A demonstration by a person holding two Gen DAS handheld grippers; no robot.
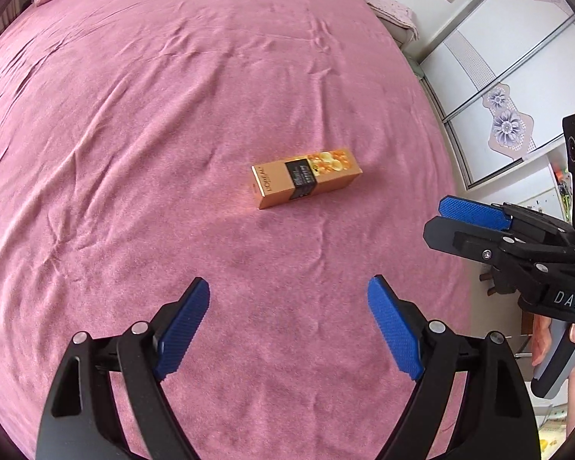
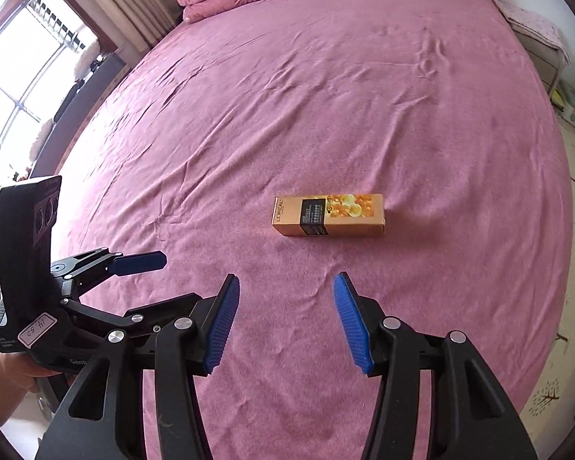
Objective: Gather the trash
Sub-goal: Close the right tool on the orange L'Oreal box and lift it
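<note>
Gold-printed carton is best approached squarely across its narrow width by the spread, empty right gripper, the left gripper, likewise agape, kept beside it.

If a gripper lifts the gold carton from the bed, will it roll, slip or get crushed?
The gold carton lies on a long flat face with square edges, so it should slide, not roll. It looks like thin glossy cardboard: probably light, a little slippery, and easy to dent. The soft pink bedspread may yield under pressure.
</note>
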